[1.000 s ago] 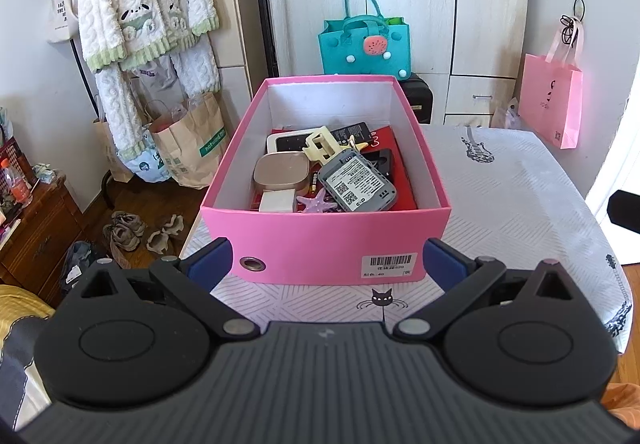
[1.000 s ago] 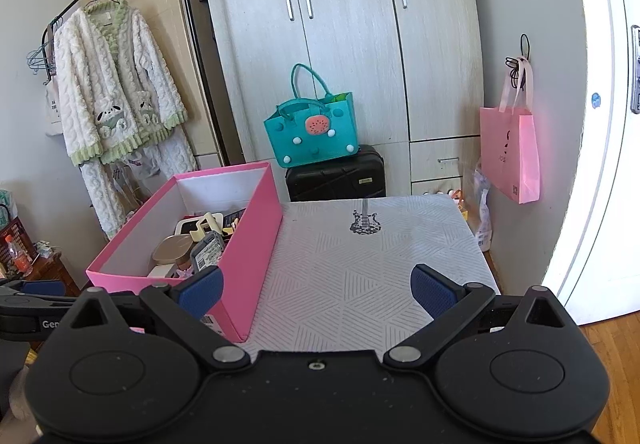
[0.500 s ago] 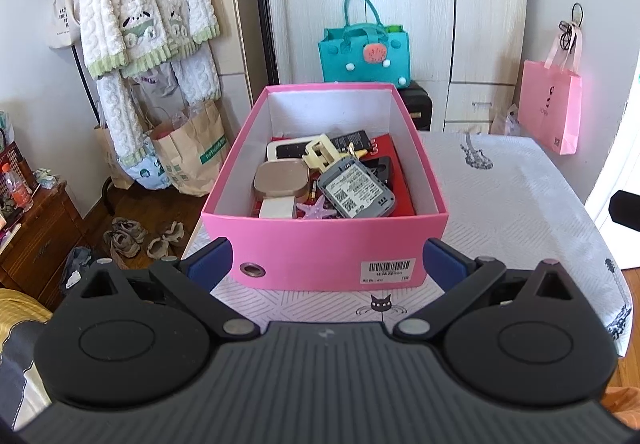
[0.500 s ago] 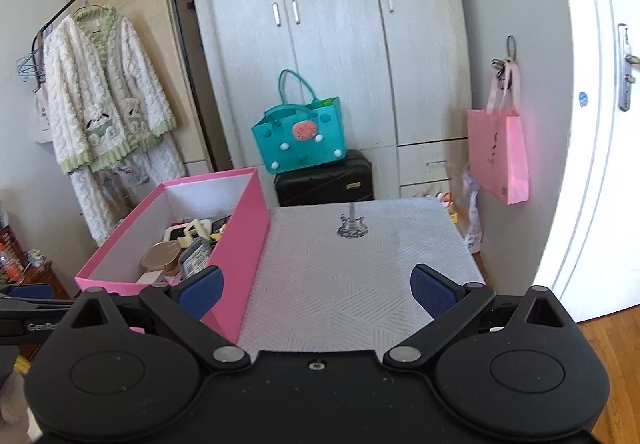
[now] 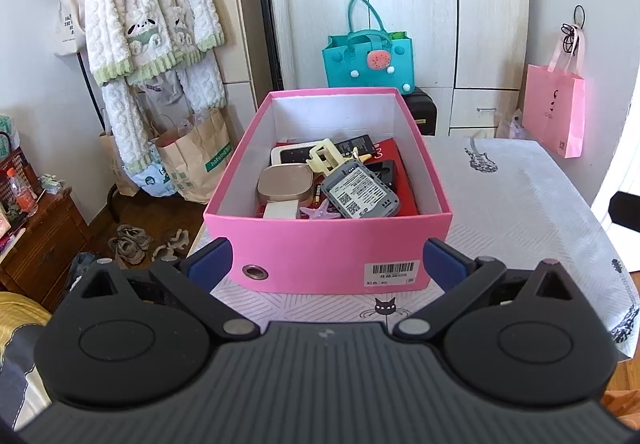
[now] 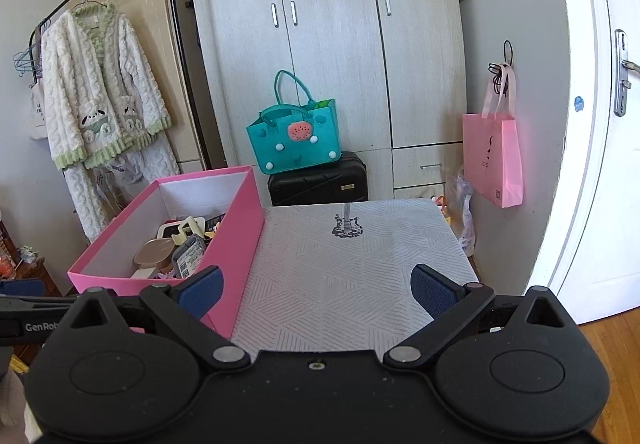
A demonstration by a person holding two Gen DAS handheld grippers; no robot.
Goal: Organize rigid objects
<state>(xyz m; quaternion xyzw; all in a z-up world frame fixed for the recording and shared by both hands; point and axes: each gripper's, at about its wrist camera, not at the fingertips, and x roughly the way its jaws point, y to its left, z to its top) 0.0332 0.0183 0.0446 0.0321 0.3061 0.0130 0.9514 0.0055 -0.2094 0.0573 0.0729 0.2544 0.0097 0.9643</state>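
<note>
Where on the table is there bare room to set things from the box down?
The tablecloth right of the pink box is bare from the box wall to the far edge by the guitar print. A narrow strip lies in front of the box, near the cat print. The box's near half is crowded; its far end is free.

Pink box (image 5: 328,240), open-topped, upright on patterned cloth, at twelve o'clock; inside, gold case (image 5: 285,183) at nine, grey device (image 5: 360,193) at three, cream clip (image 5: 325,155) behind, purple starfish (image 5: 318,212) nearest.
</note>
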